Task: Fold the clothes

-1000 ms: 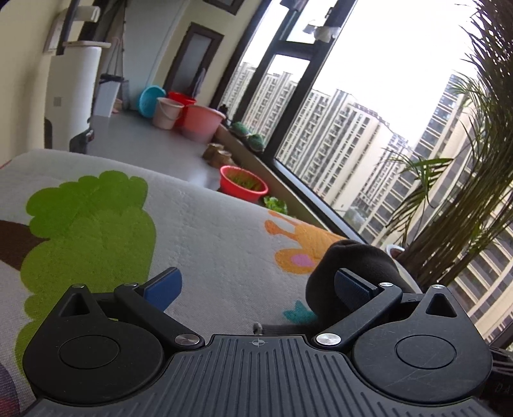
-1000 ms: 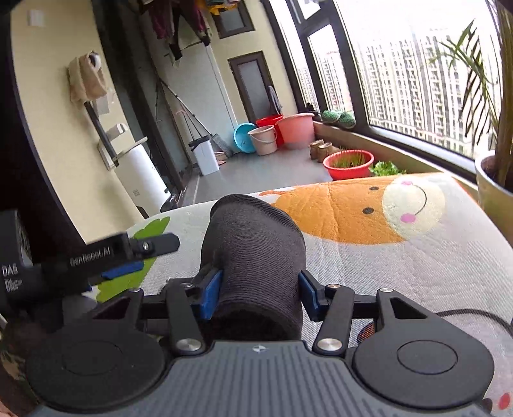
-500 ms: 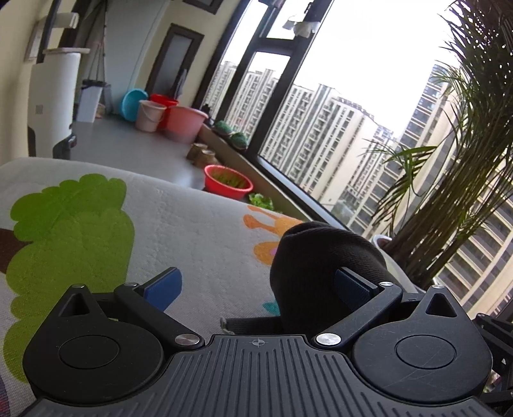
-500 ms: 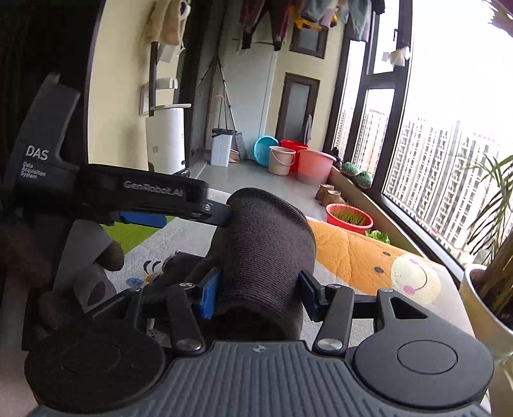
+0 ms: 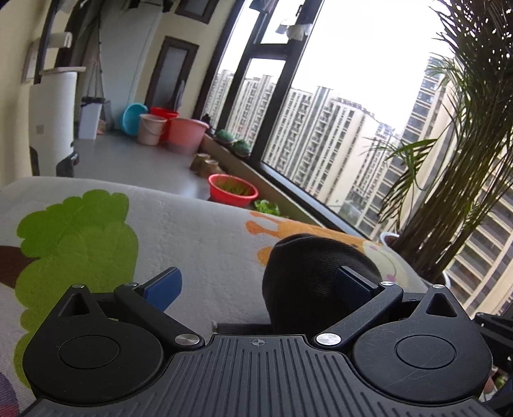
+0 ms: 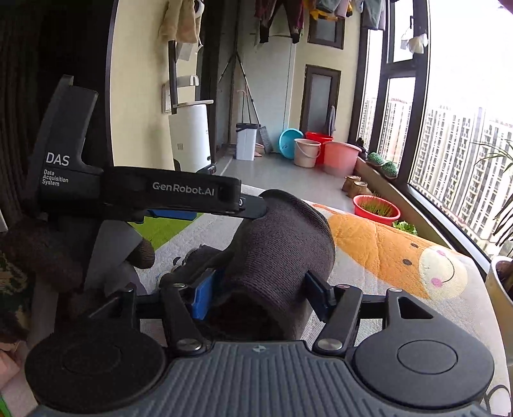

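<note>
Swinging closer, left claw is hovering spread beside the garment. I'm pinching that dark knit in the right claw, at twelve o'clock above the mat; folding looks barely begun.

Home, enclosed high-rise balcony used as laundry/utility space. Evidence: floor-to-ceiling window looks out on apartment towers; clothes hang overhead near it. Plastic buckets and basins sit on the floor beside the window, a red planter basin right under it. Potted palm stands against the glass. Cartoon-print mat covers the near surface.
</note>
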The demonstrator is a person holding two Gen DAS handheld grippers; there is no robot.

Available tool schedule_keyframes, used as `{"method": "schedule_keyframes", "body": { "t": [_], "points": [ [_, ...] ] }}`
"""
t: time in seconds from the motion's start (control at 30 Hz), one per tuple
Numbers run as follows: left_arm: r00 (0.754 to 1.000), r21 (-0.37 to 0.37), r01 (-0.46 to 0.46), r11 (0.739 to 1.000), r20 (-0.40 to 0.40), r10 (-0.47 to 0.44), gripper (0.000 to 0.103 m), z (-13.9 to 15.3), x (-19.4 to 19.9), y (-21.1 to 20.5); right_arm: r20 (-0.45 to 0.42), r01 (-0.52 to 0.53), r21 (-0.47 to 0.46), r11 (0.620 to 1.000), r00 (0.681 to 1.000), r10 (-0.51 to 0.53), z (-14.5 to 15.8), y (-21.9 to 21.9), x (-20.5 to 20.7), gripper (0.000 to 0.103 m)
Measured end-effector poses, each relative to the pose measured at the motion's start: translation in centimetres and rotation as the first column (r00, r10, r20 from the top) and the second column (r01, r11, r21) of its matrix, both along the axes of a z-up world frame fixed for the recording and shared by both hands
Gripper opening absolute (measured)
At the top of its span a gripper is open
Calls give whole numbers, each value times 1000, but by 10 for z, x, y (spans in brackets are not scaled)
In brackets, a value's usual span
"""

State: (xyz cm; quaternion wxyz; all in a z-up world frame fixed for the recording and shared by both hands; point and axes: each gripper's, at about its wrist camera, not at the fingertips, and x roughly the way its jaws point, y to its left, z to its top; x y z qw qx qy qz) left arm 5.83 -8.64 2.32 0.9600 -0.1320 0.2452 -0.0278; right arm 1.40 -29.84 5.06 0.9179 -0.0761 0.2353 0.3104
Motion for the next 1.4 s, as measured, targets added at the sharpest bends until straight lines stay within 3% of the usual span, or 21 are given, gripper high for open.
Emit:
{"method": "schedule_keyframes", "body": {
  "t": [0.03,0.07,0.13,0.23,0.3,0.37,0.43,0.57,0.7,0.73,0.77,0.87,1.0,1.1,1.27,1.4],
  "points": [
    [1000,28,-15,999,-16,16,103,-1,2,-1,-17,-3,23,1000,1000,4,1,-5,2,65],
    [999,30,-25,999,-35,26,103,-4,4,0,-40,-5,54,999,999,7,2,-10,5,72],
    [996,34,-43,999,-75,45,103,-9,10,3,-126,9,174,985,992,13,4,-29,14,78],
    [995,46,-43,998,-88,47,103,-10,10,4,-281,114,383,917,960,-2,-1,-60,36,80],
    [995,50,-40,998,-90,44,103,-11,10,5,-364,215,467,858,931,-35,-11,-77,49,80],
    [994,50,-40,998,-95,44,103,-12,9,6,-419,287,500,817,906,-62,-22,-86,61,80],
    [994,50,-39,998,-100,44,103,-14,9,6,-454,322,498,805,888,-74,-34,-88,70,84],
    [993,39,-47,998,-111,51,103,-16,10,9,-524,333,547,768,852,4,-52,-84,83,88],
    [991,-17,-66,998,-122,63,103,-17,12,17,-585,342,582,738,806,88,-67,-73,92,89],
    [990,-35,-71,997,-125,67,103,-18,12,20,-591,343,594,727,799,106,-69,-72,93,87],
    [989,-58,-78,995,-128,70,103,-18,12,23,-585,335,603,724,803,116,-69,-72,93,76],
    [988,-112,-100,989,-126,86,103,-17,10,30,-546,300,575,761,834,83,-56,-70,89,63],
    [993,-175,-89,981,-96,73,103,-15,7,34,-441,254,497,830,898,-11,-34,-68,81,62],
    [997,-224,-56,973,-69,41,103,-14,4,35,-291,186,370,910,954,-76,-16,-55,73,63],
    [1000,-301,5,954,-22,-12,103,-12,1,35,-289,155,338,928,956,-54,-19,-53,78,65],
    [997,-297,67,953,-14,-74,103,-14,7,23,-312,185,401,897,949,-56,-31,-64,73,66]
  ]
}}
